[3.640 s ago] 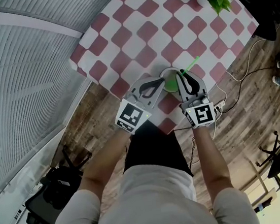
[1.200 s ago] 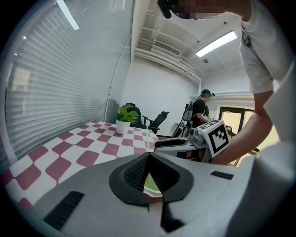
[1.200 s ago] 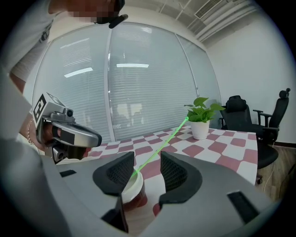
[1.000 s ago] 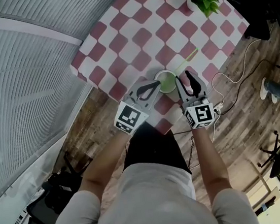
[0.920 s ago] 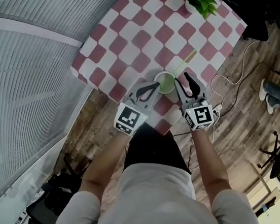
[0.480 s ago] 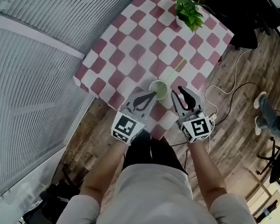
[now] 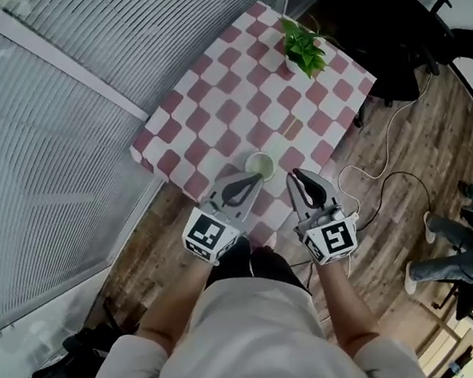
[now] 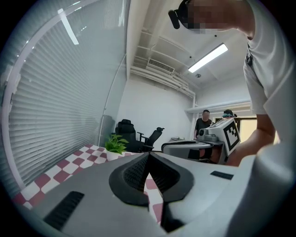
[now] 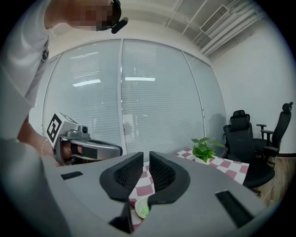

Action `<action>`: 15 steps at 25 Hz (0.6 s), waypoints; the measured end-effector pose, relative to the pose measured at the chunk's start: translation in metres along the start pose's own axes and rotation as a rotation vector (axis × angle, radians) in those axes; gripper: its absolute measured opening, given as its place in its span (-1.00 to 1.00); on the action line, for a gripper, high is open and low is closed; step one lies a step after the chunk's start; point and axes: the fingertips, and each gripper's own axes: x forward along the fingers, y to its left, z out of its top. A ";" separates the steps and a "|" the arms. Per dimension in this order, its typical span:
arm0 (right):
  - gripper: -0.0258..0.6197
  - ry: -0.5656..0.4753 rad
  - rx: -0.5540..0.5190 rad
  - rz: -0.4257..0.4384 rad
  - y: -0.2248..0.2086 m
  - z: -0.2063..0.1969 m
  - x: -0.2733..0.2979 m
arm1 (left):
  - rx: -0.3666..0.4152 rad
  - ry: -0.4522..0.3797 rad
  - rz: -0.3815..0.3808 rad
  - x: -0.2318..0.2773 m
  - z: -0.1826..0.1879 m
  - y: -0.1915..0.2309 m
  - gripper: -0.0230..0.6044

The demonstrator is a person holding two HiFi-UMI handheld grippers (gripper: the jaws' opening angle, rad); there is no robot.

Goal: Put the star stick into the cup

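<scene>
Hanging side by side over the table's near edge, both claws hold nothing. The left gripper has its jaws pressed together. The right gripper has just been closing, and only a slim gap is left between its pads. Just beyond their tips the cup stands upright on the checked table, green inside. Past the cup, toward the right, lies a thin pale line, probably the star stick. Whether its end reaches into the cup is too small to tell. A potted plant sits at the far corner.
</scene>
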 end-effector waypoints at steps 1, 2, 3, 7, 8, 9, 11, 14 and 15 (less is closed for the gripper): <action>-0.73 -0.006 -0.003 0.004 0.003 0.007 -0.002 | 0.004 -0.009 -0.002 -0.002 0.007 -0.003 -0.82; -0.74 -0.011 -0.005 0.007 0.006 0.014 -0.004 | 0.008 -0.016 -0.004 -0.004 0.013 -0.006 -0.82; -0.74 -0.014 -0.006 0.010 0.009 0.019 -0.007 | 0.011 -0.023 -0.007 -0.006 0.019 -0.009 -0.82; -0.77 -0.022 -0.017 0.025 0.020 0.038 -0.016 | 0.023 -0.044 -0.022 -0.013 0.042 -0.023 -0.82; -0.78 -0.025 -0.021 0.029 0.023 0.043 -0.018 | 0.025 -0.044 -0.025 -0.015 0.046 -0.026 -0.82; -0.78 -0.029 -0.024 0.034 0.025 0.049 -0.020 | 0.029 -0.047 -0.029 -0.016 0.051 -0.028 -0.82; -0.79 -0.037 -0.030 0.043 0.029 0.060 -0.024 | 0.037 -0.058 -0.033 -0.019 0.064 -0.033 -0.82; -0.81 -0.045 -0.037 0.051 0.035 0.076 -0.028 | 0.049 -0.071 -0.037 -0.024 0.079 -0.038 -0.82; -0.81 -0.046 -0.039 0.052 0.037 0.080 -0.030 | 0.056 -0.077 -0.038 -0.025 0.084 -0.040 -0.82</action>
